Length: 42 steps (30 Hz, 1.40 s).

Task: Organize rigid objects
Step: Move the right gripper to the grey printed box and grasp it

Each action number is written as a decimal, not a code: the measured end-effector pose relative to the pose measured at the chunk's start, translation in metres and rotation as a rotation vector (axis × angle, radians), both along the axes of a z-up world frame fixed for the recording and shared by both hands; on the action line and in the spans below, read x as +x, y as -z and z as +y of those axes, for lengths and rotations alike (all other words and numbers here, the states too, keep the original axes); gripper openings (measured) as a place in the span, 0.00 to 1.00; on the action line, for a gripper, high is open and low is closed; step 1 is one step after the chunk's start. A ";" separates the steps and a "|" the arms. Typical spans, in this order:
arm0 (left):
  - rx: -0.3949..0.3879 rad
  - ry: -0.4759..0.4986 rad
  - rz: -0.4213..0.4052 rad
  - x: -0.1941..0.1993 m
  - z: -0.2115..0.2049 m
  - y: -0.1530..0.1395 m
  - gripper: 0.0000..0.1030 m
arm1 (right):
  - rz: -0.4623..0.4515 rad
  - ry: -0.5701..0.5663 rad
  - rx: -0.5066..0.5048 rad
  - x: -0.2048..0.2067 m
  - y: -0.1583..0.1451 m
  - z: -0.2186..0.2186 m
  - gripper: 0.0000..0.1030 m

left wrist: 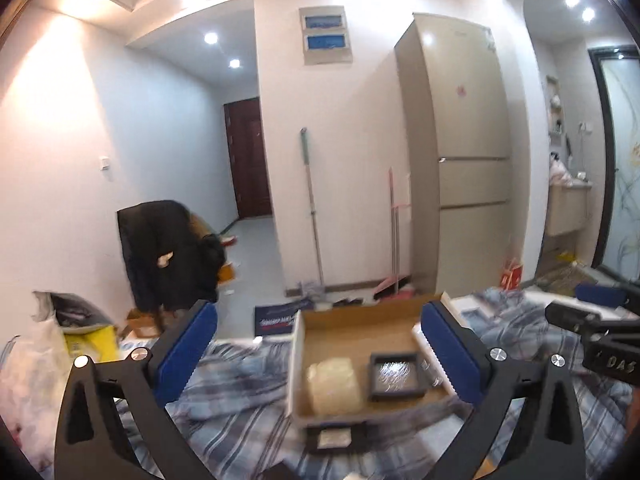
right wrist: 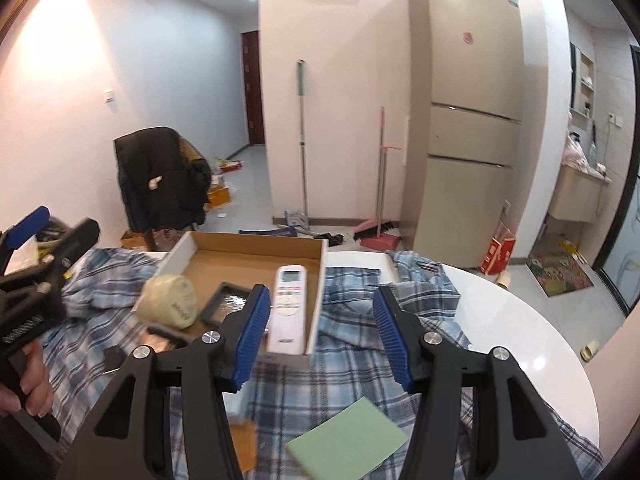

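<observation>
Inside cardboard box (right wrist: 256, 250), white remote (right wrist: 287, 306), upright

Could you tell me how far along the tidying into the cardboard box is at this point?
Done: the cardboard box already holds the white remote, a black square case and a pale wrapped bundle. In hand: nothing; the left gripper and right gripper are open and empty. Left: the green card on the plaid cloth.

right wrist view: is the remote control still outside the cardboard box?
No, the remote control lies inside the cardboard box, along its right wall.
</observation>
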<state>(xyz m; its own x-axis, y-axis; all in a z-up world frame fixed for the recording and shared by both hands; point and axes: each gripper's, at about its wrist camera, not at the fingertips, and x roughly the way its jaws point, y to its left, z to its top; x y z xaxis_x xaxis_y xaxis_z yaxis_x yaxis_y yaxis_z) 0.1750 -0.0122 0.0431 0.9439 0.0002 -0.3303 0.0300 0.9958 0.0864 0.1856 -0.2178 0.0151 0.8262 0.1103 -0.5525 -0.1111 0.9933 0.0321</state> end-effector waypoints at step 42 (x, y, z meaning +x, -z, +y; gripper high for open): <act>-0.095 -0.018 -0.014 -0.049 0.052 0.075 1.00 | 0.206 -0.194 -0.013 0.001 0.121 0.079 0.71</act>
